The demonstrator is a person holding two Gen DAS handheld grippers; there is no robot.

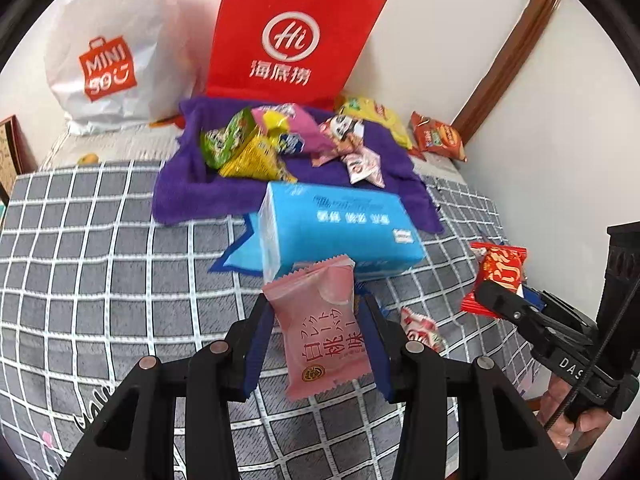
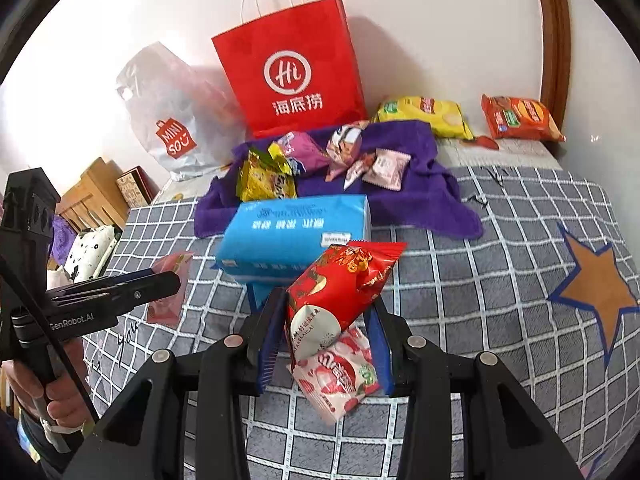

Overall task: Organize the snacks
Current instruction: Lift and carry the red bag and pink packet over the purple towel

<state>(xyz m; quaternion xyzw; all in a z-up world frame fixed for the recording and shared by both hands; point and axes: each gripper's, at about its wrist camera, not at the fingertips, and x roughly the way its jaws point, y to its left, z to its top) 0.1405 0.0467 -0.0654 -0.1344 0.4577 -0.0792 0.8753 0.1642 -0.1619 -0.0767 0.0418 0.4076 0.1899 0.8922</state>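
My left gripper (image 1: 316, 312) is shut on a pale pink peach snack packet (image 1: 324, 336), lifted off the checked grey bedspread (image 1: 100, 260). My right gripper (image 2: 328, 304) is shut on a red and white snack packet (image 2: 340, 288), also held in the air. A pink and white strawberry packet (image 2: 340, 380) lies on the bedspread beneath it. Each view shows the other gripper from the side with its packet. Farther back, a purple towel (image 2: 424, 192) carries several small snack packets (image 2: 280, 168).
A blue tissue pack (image 2: 296, 232) lies between the grippers and the towel. A red paper bag (image 2: 296, 68) and a white plastic bag (image 2: 172, 120) stand against the wall. A yellow chip bag (image 2: 424, 114) and an orange bag (image 2: 520, 118) lie at the back right.
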